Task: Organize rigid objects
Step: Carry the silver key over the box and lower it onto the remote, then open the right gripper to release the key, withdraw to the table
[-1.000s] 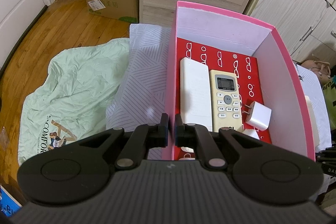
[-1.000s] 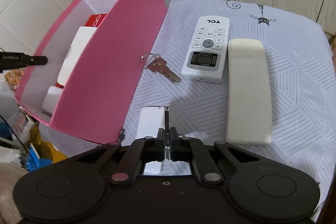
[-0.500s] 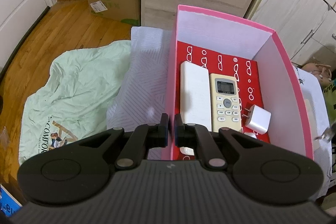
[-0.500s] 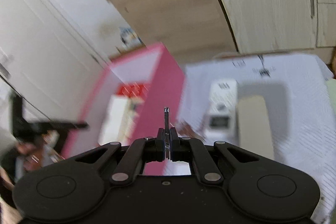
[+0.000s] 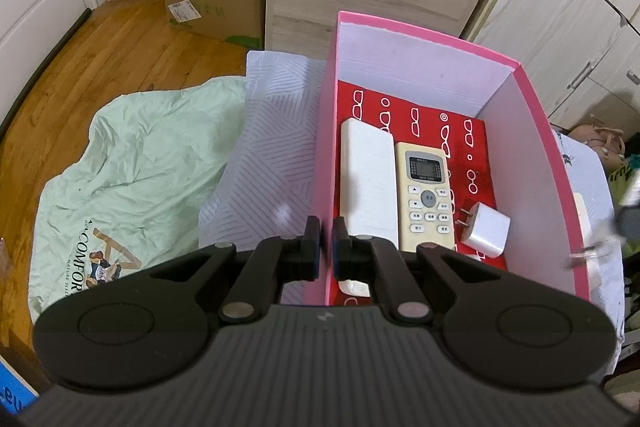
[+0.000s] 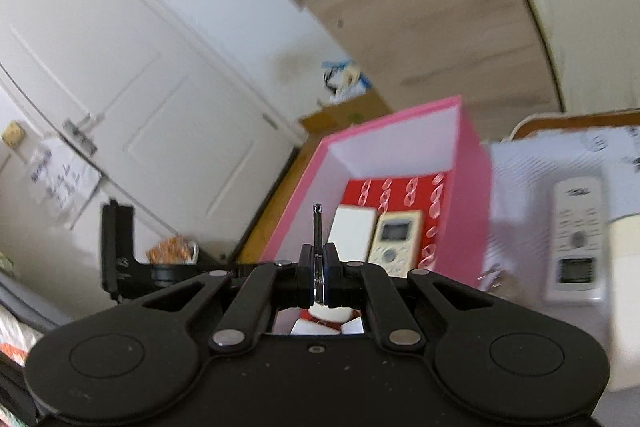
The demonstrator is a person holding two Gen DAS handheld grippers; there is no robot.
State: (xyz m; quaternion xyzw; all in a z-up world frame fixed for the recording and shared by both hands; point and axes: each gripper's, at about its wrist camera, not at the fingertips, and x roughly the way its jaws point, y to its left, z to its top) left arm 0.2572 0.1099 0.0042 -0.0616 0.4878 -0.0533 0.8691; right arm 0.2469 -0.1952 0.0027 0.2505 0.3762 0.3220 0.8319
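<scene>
Gripping the near wall of the pink box (image 5: 532, 163), the left gripper (image 5: 325, 243) has its jaws pressed on the cardboard at the bed's left edge. Inside the box lie four visible things: one white slab (image 5: 368, 183), one cream remote (image 5: 426, 195), one white charger plug (image 5: 486, 229) and one small white piece under the gripper. Raised over the box, the right gripper (image 6: 319, 277) pinches one thin metal piece (image 6: 317, 223) edge-on. One white remote (image 6: 576, 239) lies on the bedsheet (image 6: 516, 187) beside the box.
</scene>
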